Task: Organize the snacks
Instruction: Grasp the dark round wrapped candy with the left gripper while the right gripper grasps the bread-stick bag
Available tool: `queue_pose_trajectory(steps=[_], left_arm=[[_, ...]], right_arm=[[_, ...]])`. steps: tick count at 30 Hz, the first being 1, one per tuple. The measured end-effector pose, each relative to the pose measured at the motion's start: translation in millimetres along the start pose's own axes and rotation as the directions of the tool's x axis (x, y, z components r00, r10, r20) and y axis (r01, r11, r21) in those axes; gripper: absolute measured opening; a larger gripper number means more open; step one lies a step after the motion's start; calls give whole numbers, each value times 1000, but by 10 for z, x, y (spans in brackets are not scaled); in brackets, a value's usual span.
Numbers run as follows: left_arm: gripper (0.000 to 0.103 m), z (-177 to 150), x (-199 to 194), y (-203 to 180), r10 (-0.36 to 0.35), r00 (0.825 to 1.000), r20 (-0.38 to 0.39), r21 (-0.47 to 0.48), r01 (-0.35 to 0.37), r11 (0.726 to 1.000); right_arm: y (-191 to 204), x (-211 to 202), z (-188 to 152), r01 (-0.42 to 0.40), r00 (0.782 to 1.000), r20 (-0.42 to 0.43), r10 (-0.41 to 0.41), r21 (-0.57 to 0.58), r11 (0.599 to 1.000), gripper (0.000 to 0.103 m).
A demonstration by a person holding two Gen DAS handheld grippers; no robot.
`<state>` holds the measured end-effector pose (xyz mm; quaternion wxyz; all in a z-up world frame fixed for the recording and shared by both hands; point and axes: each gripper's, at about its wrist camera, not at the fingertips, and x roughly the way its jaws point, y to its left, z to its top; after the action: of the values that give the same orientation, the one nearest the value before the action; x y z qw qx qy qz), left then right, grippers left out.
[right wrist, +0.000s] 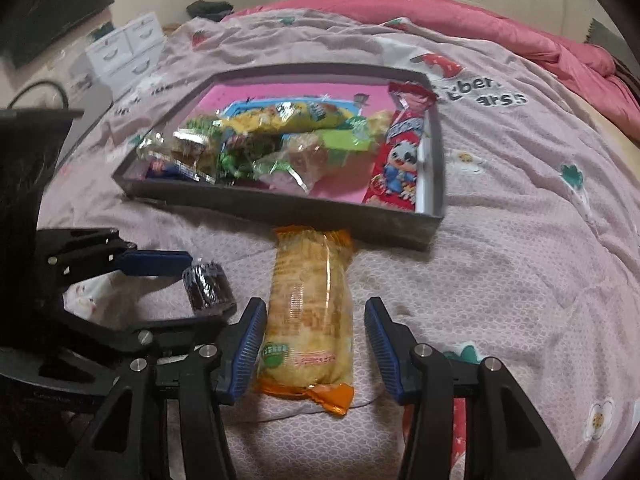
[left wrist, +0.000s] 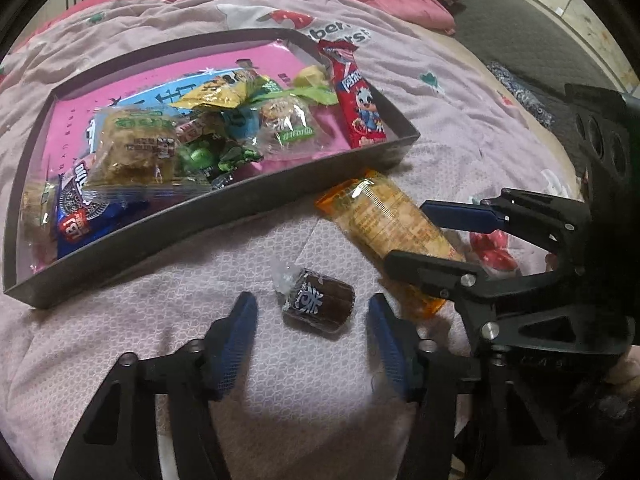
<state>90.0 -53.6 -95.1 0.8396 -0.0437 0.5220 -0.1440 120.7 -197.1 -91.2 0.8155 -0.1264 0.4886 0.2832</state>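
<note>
Crinkly orange-ended cracker pack (right wrist: 310, 316) (long, lumpy) lies between parted ribbed jaws.

Snacks in tray (left wrist: 224, 224), wrapped cake (left wrist: 320, 306) and cracker pack (right wrist: 310, 316) before it

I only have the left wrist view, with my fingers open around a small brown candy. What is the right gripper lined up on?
Observer: The right gripper is open, with the long orange-ended cracker pack lying between its fingers, not clamped.
Operator: Does that pack reach the tray?
Observer: Its far end lies right at the near wall of the grey tray; whether they touch is unclear.
Operator: What's past the bed on the left?
Observer: A white drawer unit stands beyond the bedspread.
Operator: And my candy?
Observer: From the right view, the brown candy lies loose beside the left gripper.
</note>
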Motion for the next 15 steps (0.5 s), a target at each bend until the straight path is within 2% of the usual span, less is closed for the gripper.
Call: queue_pose_trajectory(steps=[3,5,8,12,14,15], left_arm=[[37,10,16,-6,-6,1000,2,12,6,1000],[37,21,27,6,-17,1000,-2,9,17,1000],[37,26,-1,24,-30,1000,5,3,30,1000],[37,31,-93,39,-38,999,21,-5,39,999],[37,40,-175,41,-43,998,41,-6,43,999],[37,48,-219,44,-42,998,50,-7,42,999]], right_arm=[[13,41,-2,-18,1000,-9,18,-9,1000,47],[48,46,0,-34,999,-8,33,-27,999,37],[63,23,9,-43,999,2,43,-38,998,34],[-12,-55,35,-99,995,34,98,14,995,31],[-35,-109,52,-123,991,57,121,28,992,24],[-40,-135,58,-128,990,68,126,31,991,24]])
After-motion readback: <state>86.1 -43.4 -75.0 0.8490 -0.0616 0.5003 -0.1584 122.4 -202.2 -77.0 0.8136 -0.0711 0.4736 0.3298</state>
